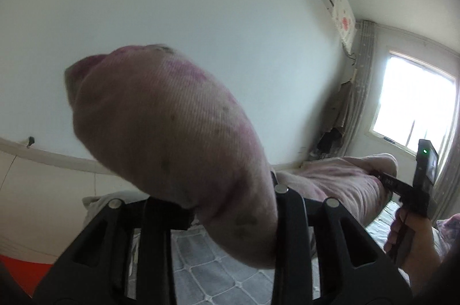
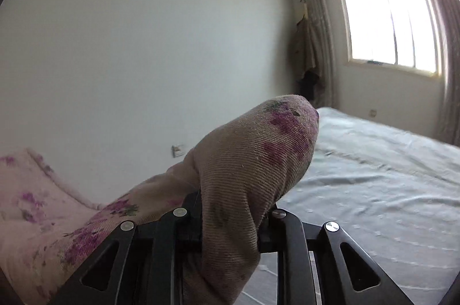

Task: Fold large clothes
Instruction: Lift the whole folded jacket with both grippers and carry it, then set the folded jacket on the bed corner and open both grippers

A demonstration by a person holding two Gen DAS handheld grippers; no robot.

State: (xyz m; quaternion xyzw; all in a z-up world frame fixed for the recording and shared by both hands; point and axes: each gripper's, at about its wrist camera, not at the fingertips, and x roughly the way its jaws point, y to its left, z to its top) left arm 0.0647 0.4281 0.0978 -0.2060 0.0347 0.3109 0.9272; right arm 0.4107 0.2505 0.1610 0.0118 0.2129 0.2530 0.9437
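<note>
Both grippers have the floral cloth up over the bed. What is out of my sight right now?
- Left wrist: bunched floral cloth covers the left gripper fingertips.
- Right wrist: cloth hides the right gripper pads.
- Both views: the cloth's shape and hanging edges are cut off below.
- Left wrist: bed mostly blocked.

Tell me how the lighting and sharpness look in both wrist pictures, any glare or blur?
Left wrist view: the window is blown out white, and the pink floral cloth in the left tool is soft, close to the lens. Right wrist view: the same window glares, the cloth weave is sharper, and the bed cover smears slightly. Both views bend straight lines and darken at the corners.
</note>
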